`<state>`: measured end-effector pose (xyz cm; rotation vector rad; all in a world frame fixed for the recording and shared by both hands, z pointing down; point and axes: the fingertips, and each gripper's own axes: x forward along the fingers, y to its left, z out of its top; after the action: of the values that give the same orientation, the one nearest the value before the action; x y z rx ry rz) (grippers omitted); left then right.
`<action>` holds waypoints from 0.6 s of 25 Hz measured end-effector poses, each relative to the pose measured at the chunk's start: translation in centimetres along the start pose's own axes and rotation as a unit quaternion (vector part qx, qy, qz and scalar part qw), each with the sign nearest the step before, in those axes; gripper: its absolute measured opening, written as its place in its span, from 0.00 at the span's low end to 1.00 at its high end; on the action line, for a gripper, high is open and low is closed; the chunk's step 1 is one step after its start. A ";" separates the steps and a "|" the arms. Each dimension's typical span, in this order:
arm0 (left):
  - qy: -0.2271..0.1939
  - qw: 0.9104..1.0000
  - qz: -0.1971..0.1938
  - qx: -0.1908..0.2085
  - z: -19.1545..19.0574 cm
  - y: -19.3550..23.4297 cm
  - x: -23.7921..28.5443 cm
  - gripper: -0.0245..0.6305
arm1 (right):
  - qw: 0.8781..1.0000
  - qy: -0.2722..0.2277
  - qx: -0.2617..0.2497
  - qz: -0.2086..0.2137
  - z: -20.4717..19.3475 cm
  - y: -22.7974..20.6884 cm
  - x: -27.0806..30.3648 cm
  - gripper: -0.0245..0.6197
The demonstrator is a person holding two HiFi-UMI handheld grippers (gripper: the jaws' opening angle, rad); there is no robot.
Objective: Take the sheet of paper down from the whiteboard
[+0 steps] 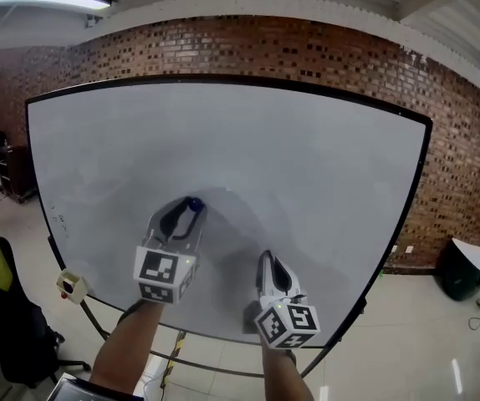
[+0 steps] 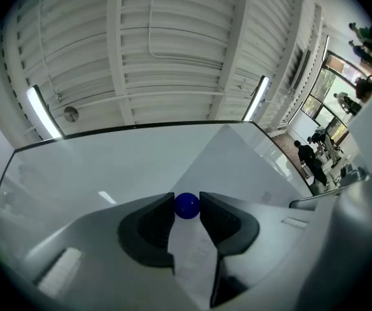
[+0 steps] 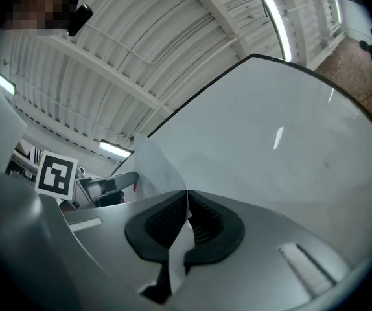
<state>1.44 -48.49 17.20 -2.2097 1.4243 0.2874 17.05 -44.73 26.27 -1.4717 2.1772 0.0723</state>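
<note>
Paper (image 3: 152, 167) seems freed from the whiteboard (image 1: 307, 157), pinched in the tightly closed right claw (image 3: 186, 198) near the board's lower edge, while the left claw (image 2: 186, 198) clamps the blue magnet (image 2: 186, 207), so probably only carrying it clear remains.

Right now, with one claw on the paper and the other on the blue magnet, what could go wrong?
1. The round blue magnet sits only between the very tips of the left claw, so it could roll out and drop.
2. The right claw is shut on just one thin edge of the sheet of paper. A quick pull away from the whiteboard might tear or crease it.
</note>
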 end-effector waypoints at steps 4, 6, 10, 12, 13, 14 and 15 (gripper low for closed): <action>-0.012 0.999 -0.017 -0.038 -1.4 -0.2 -4.2 0.22 | 0.998 0.034 -0.043 -0.041 -3.0 1.0 -2.0 0.06; -0.006 0.998 -0.019 -0.058 -2.3 0.3 -6.6 0.22 | 0.996 0.048 -0.059 -0.056 -4.2 1.9 -3.1 0.06; 0.017 0.994 -0.021 -0.104 -4.6 1.1 -12.3 0.22 | 0.990 0.072 -0.092 -0.085 -5.8 4.7 -7.1 0.06; 0.017 0.992 -0.026 -0.120 -5.6 1.4 -15.1 0.22 | 0.985 0.081 -0.111 -0.100 -6.8 6.2 -9.2 0.06; 0.015 0.992 -0.031 -0.122 -6.2 1.5 -16.4 0.22 | 0.983 0.086 -0.119 -0.106 -7.5 7.0 -10.1 0.06; 0.016 0.992 -0.037 -0.122 -6.8 1.4 -17.7 0.22 | 0.981 0.091 -0.128 -0.112 -8.2 7.8 -11.1 0.06; 0.020 0.992 -0.040 -0.121 -7.4 1.4 -19.1 0.22 | 0.979 0.097 -0.138 -0.117 -8.9 8.7 -12.1 0.06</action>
<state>-8.72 -37.56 31.31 -2.4737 1.3786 0.4093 9.46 -33.64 37.28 -1.9559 2.1945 0.1594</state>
